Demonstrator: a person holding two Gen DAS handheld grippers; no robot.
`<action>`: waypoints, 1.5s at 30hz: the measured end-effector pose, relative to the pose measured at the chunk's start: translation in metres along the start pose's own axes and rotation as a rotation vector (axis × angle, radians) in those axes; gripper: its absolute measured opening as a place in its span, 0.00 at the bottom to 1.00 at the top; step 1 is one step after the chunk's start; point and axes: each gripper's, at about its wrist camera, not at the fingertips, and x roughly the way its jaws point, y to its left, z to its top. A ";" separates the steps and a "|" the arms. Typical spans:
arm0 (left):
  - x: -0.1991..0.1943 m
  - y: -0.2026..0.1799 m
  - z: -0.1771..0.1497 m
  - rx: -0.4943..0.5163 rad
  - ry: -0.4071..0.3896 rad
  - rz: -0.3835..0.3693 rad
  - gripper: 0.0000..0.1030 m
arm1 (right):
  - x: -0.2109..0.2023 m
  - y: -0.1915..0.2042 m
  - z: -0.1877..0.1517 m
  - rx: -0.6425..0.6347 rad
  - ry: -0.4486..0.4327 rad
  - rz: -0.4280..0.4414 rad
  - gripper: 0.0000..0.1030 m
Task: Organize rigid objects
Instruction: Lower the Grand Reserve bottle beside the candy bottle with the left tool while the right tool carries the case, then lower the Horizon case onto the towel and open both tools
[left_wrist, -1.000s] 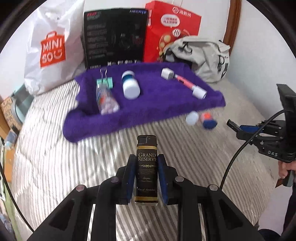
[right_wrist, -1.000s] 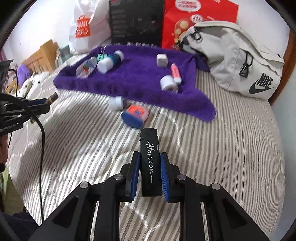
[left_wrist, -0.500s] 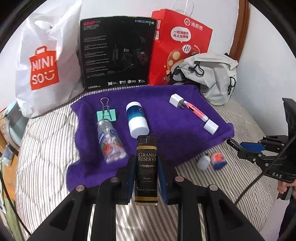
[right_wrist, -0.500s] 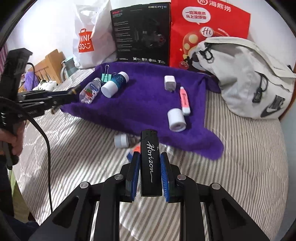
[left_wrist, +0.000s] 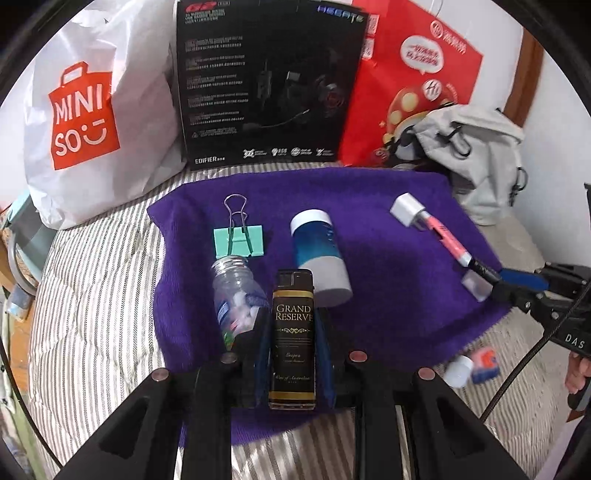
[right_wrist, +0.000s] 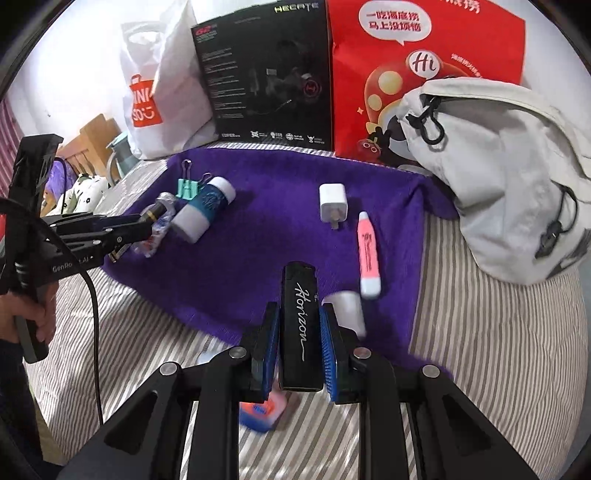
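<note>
Both grippers have come forward from the bare striped bed (left_wrist: 96, 295) in the last second and now hang over the purple towel (left_wrist: 388, 280), so the carry is nearly done and set-down looks next.

Going left to right along the towel: the green clip (left_wrist: 240, 240) lies near the back-left corner, the clear bottle (left_wrist: 236, 295) just in front of it, and the blue jar (left_wrist: 319, 251) beside them.

The left gripper (left_wrist: 293, 347) is clenched on the gold lighter (left_wrist: 293, 339), held upright over the towel's front-left part, just beside the bottle and jar.

Further right lie the white plug (right_wrist: 333, 203) and the pink marker (right_wrist: 368, 254).

The right gripper (right_wrist: 298, 332) is clenched on the black lighter (right_wrist: 300, 325), above the front edge near a white cap (right_wrist: 347, 310).

2 small pieces, one white (left_wrist: 458, 369) and one orange-blue (left_wrist: 485, 363), sit on the bed off the front-right edge, so they look left to collect.
</note>
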 end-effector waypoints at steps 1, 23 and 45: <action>0.003 -0.001 0.002 0.003 0.006 0.005 0.22 | 0.003 -0.001 0.002 -0.003 0.003 -0.002 0.21; 0.046 -0.019 0.010 0.061 0.093 0.079 0.22 | 0.061 -0.001 0.035 -0.072 0.065 -0.056 0.21; 0.042 -0.017 0.006 0.070 0.138 0.043 0.26 | 0.069 0.001 0.035 -0.131 0.106 -0.029 0.22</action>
